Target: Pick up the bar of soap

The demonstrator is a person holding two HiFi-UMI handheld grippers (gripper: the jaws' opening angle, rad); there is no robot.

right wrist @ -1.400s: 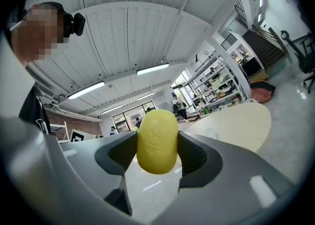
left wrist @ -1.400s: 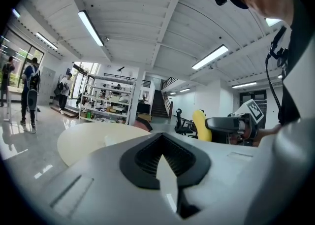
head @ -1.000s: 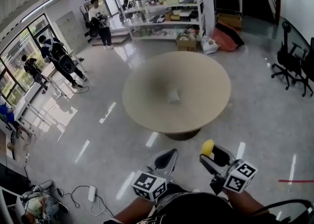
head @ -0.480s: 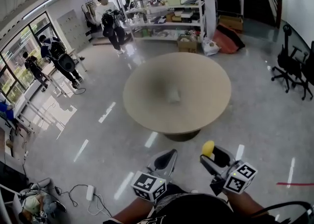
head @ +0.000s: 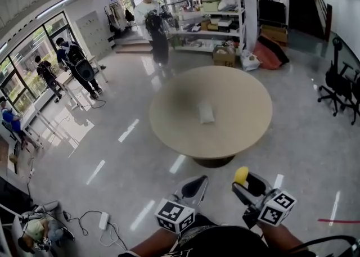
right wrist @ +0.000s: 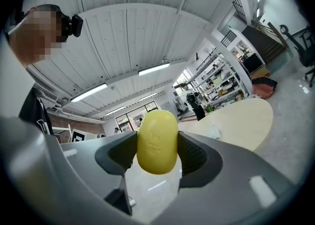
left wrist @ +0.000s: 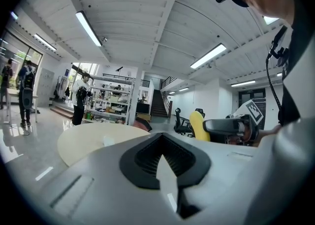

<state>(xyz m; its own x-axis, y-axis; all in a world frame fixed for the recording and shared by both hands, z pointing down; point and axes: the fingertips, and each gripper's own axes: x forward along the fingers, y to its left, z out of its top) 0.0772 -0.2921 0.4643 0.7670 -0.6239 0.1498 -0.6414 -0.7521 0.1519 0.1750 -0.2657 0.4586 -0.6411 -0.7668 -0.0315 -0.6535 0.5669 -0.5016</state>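
The right tool (right wrist: 157, 146) is clamped on the yellow bar of soap (right wrist: 157, 140), one dark ribbed pad pressing each long side, the bar standing upright and bulging out above and below the jaws. In the head view only the bar's rounded top (head: 241, 175) shows above this tool (head: 248, 186); the rest is hidden between the jaws. The left tool (left wrist: 165, 159) has its jaws together with nothing between them, and its tip (head: 194, 185) hangs over the floor beside the right one. The left gripper view catches the soap (left wrist: 197, 125) side-on, partly covered by the right tool's jaw.

Both forearms are cut off by the bottom edge of the head view. Ahead, well apart from both tools, stands the round beige surface (head: 239, 101). A small white packet (head: 206, 112) lies near its middle, too small to identify. A person (head: 154, 25) stands just beyond the surface's far edge, in front of cluttered shelves (head: 211, 8) whose contents cannot be made out.
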